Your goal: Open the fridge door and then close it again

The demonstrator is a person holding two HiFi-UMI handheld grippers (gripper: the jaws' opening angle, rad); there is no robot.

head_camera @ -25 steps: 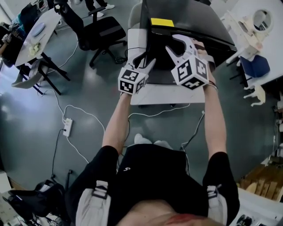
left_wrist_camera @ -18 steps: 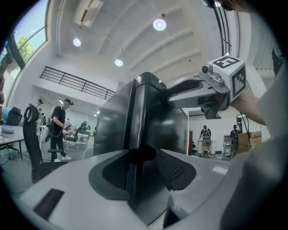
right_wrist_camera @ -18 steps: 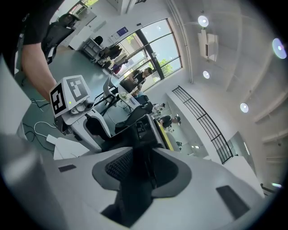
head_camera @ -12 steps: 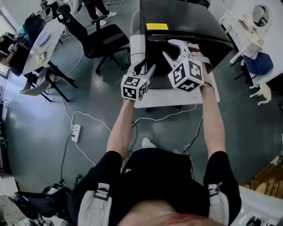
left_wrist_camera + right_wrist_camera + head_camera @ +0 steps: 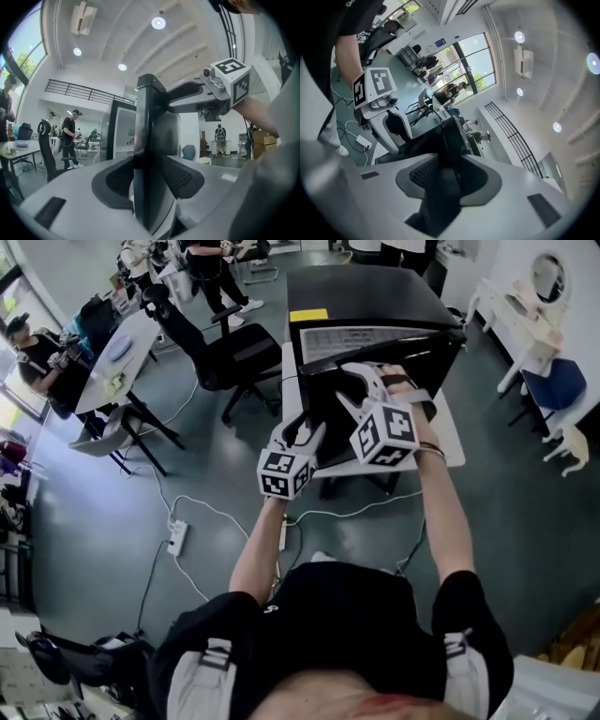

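Both grippers are on the fridge door (image 5: 427, 357). My left gripper (image 5: 302, 432) is clamped on the door's left vertical edge. In the left gripper view the dark panel runs straight up between the jaws, with both pads against it. My right gripper (image 5: 349, 390) sits higher and further right, closed over the door's top edge. Its own view shows the black panel filling the gap between the pads.

The door is ajar. In the head view a pale gridded surface (image 5: 375, 336) shows between the fridge (image 5: 375, 287) top and the door's top edge, and the strip is wider on the left. The fridge is a black box on a white stand (image 5: 452, 442), straight ahead of me on the far side. There's a yellow label (image 5: 308, 315) on its top at the near-left corner.

Both arms are stretched forward, marker cubes facing up. A black office chair (image 5: 234, 357) stands just left of the fridge. A power strip (image 5: 174, 537) lies on the grey floor, near left. People are at a table (image 5: 117, 352), far left.
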